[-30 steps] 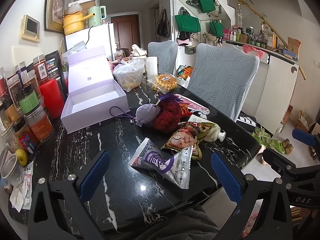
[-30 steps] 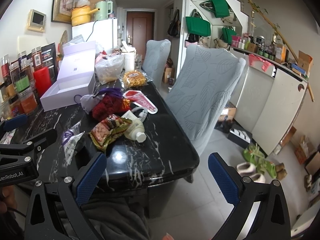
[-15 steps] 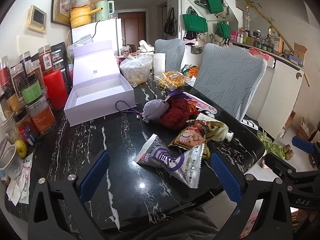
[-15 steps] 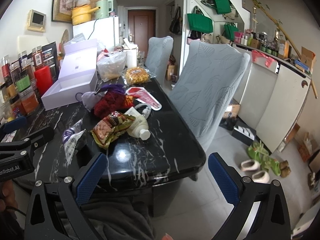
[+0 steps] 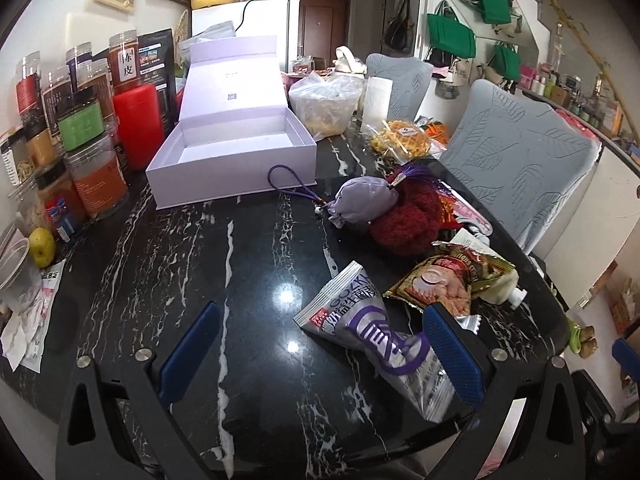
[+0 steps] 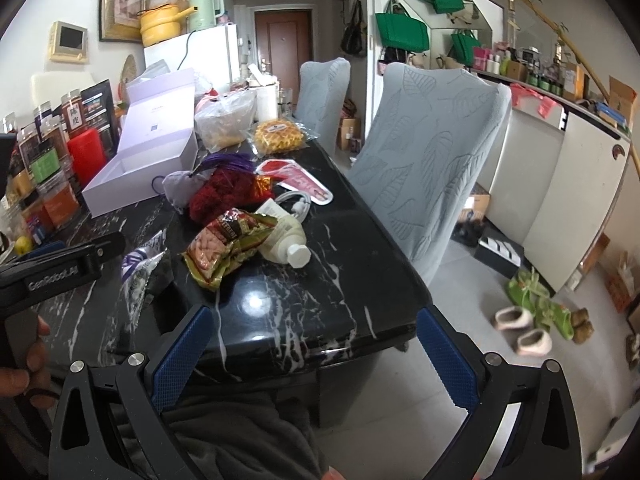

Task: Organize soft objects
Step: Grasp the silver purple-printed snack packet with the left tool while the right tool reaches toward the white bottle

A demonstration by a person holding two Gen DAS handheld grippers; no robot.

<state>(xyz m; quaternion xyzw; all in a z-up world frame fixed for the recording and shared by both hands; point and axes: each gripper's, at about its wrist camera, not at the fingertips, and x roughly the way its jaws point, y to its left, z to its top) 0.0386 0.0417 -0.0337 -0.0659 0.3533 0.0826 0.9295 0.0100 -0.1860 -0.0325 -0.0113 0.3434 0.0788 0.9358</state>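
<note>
- Black marble with white veins makes up the table (image 5: pixel 248 264), the largest thing here; it carries everything, with a bare glossy stretch at the near edge where both tools can work.
- The lavender box (image 5: pixel 240 148) sits toward the far left of the table with its lid propped upright and its inside empty; I judge it is left open as the place meant to receive the soft things.
- The dark red fuzzy bundle (image 5: pixel 404 216) lies to the right of the box, touching the pouch, so the soft items sit in one loose heap within reach.
- The silver and purple snack packet (image 5: pixel 384 336) lies flat nearest the left tool, its far end beside the red peanut packet (image 5: pixel 444 284), which partly covers a white squeeze bottle (image 6: pixel 286 246).
- The lilac drawstring pouch (image 5: pixel 364 202) rests against the red bundle, its purple cord (image 5: pixel 292 184) trailing toward the box front.
- The left hand-held gripper (image 5: pixel 320 356) hangs low over the near table edge, jaws spread wide and holding nothing, the right pad just over the silver packet's tail; likely a first pick is being lined up.
- The right hand-held gripper (image 6: pixel 312 356) is also wide and empty, out past the table's corner, well apart from the heap.
</note>
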